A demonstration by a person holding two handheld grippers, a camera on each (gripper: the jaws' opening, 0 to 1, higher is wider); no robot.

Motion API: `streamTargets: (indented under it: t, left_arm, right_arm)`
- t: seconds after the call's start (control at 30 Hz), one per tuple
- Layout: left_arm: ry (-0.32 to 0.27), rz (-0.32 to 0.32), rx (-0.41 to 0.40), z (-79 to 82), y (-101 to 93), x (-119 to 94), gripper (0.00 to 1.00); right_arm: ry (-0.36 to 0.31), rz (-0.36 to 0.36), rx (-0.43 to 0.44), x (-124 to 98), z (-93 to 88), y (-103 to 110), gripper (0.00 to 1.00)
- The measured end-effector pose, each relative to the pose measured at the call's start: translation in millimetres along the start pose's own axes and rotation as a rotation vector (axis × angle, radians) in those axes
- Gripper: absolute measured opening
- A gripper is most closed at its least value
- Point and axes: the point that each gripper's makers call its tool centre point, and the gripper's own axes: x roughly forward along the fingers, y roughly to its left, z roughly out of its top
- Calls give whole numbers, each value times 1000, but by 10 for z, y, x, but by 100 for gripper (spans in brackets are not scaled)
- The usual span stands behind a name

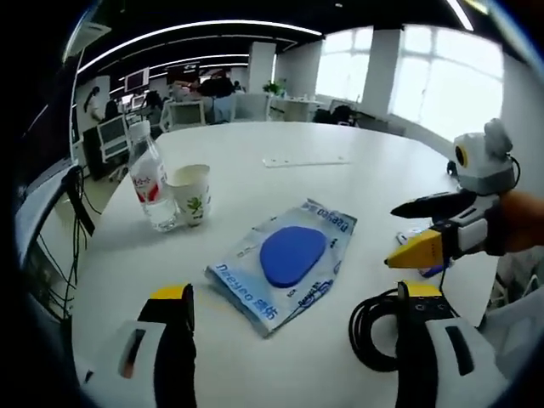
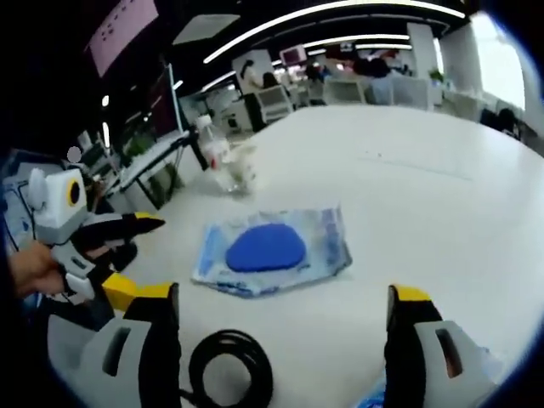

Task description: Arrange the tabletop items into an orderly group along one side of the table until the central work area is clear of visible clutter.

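Observation:
A clear plastic packet holding a blue oval pad (image 1: 285,263) (image 2: 272,251) lies flat in the middle of the white round table (image 1: 365,178) (image 2: 442,229). Farther left stand a water bottle (image 1: 151,183) (image 2: 214,157) and a paper cup (image 1: 191,194) (image 2: 242,170), side by side. A black cable coil (image 1: 374,327) (image 2: 229,370) lies near the front edge. My left gripper (image 1: 297,291) (image 2: 140,255) is open just short of the packet. My right gripper (image 2: 282,295) (image 1: 395,234) hovers open to the packet's right, with nothing between its jaws.
A thin white strip (image 1: 304,161) (image 2: 416,166) lies on the far side of the table. A small blue item (image 1: 429,270) sits under the right gripper by the table edge. Office desks, chairs and monitors (image 1: 187,110) stand beyond the table; cables hang off its left edge (image 1: 81,204).

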Motion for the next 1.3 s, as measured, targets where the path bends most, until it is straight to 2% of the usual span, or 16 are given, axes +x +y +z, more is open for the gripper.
streamTargets:
  t: [0.37,0.47,0.57,0.67,0.93,1.3]
  left_arm:
    - [4,30,8,92,115,73,100]
    - [11,37,1,81,149,114,100]
    - [52,41,0,5,182,159,100]
    - [57,38,-4,2,200,205,100]
    - [73,48,-40,19,315,361,100]
    - [134,68,-67,-125,401,546,100]
  right_arm:
    - [8,36,-42,174,246,0,100]
    - [14,43,-42,228,274,-20,100]
    - [30,52,-46,298,288,-32,100]
    - [27,56,-46,351,337,-32,100]
    - [53,39,-33,494,366,-120,100]
    - [93,29,18,672,346,-251,98]
